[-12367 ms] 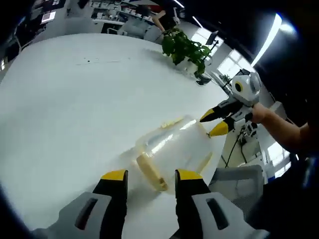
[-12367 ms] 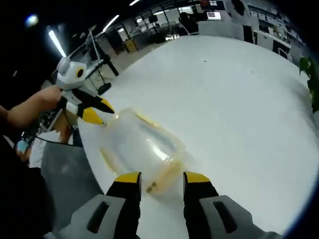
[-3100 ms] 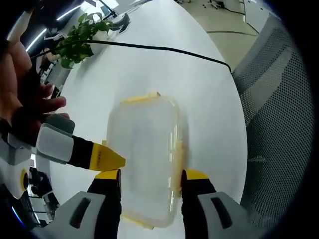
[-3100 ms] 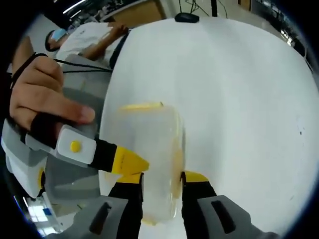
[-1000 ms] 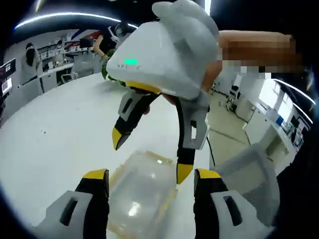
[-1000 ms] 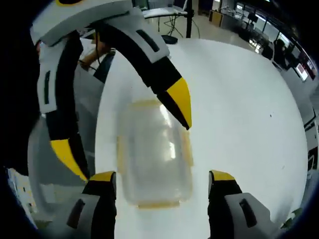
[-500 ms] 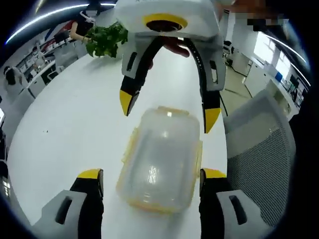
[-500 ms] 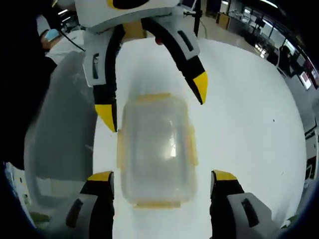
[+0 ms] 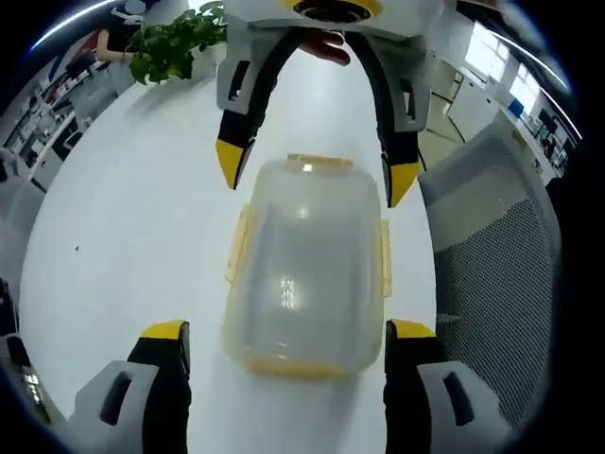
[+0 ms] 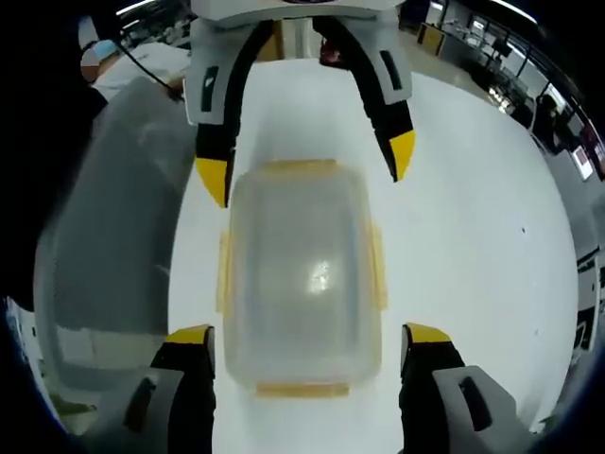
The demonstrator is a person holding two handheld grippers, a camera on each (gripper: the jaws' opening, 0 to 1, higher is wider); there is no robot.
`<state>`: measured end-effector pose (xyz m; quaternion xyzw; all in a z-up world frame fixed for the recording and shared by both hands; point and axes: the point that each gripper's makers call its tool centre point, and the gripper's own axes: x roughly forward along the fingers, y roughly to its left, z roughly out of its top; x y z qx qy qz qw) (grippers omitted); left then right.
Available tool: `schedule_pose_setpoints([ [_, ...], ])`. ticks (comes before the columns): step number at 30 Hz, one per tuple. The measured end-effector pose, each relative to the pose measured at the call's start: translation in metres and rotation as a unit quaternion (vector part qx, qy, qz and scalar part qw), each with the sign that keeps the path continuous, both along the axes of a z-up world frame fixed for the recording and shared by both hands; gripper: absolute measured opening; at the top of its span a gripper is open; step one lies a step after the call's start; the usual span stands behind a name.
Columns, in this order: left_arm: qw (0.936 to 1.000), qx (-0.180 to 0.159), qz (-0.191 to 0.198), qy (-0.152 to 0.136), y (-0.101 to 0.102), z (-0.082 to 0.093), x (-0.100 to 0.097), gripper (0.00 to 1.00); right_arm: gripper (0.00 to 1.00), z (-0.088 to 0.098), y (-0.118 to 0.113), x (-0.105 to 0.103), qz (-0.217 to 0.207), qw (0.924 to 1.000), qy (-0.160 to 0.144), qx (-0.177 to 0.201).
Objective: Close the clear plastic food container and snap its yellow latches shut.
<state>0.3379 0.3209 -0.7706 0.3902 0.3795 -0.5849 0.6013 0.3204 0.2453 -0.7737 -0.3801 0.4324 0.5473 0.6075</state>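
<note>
The clear plastic container lies flat on the white table with its lid on. Yellow latches stick out along its edges. In the left gripper view my left gripper is open, its jaws spread wider than the container's near end. My right gripper comes in from the top, also open, straddling the far end. The right gripper view has the same container between my open right gripper below and the left gripper above. Neither gripper touches it.
A potted green plant stands at the far side of the table. A grey mesh chair sits just past the table's edge beside the container, seen again as the chair. Bare table stretches away on the other side.
Both grippers have moved in over the container, which now looks larger and more centred. The jaws stay wide open. The container has not moved on the table.
</note>
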Motion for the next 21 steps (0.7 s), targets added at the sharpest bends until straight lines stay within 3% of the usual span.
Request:
schedule_pose_setpoints([
  [11,0.999,0.041,-0.017,-0.002,0.003,-0.017,-0.005,0.84,0.79,-0.009,-0.003,0.0,-0.002,1.0,-0.005,-0.002],
  [21,0.9981,0.057,-0.022,-0.005,-0.001,-0.027,-0.008,0.84,0.78,-0.018,-0.007,-0.004,0.005,0.9999,0.004,-0.01],
])
